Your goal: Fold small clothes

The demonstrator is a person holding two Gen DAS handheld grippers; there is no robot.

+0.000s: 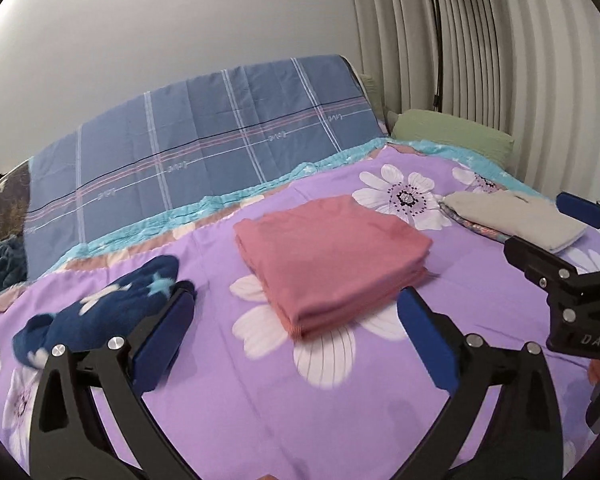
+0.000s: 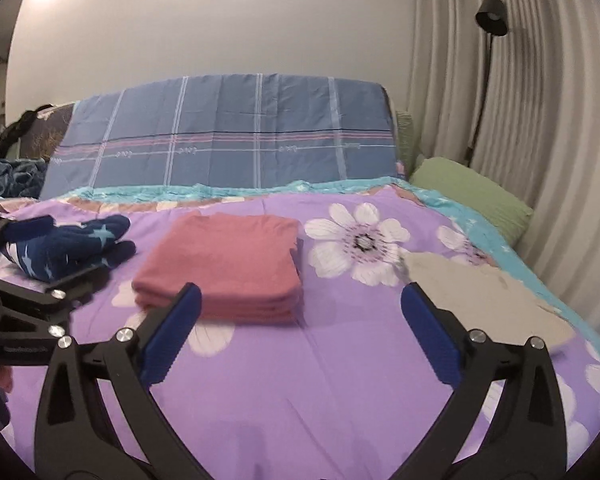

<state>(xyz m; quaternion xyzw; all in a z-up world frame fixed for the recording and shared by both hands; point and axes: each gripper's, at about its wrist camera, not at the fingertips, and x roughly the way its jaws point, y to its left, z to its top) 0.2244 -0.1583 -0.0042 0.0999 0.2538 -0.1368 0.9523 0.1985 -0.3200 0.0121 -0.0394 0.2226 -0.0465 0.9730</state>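
Your left gripper [image 1: 296, 340] and right gripper [image 2: 300, 336] hang spread, empty. Three garments — one folded pink stack [image 1: 328, 260], navy piece [image 1: 100, 312] left of it, beige piece [image 1: 516, 218] right.

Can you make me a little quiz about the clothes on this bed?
1. True or false: the pink folded garment lies between the navy star-patterned garment and the beige folded garment.
2. Which garment is not yet folded? A) pink B) beige C) navy with stars
3. Fill in: both the left hand-held gripper and the right hand-held gripper are ____, holding nothing.

Key: 1 true; 2 C; 3 open. The navy one lies crumpled on the purple flowered bedcover, while the pink and beige ones sit in neat flat stacks.
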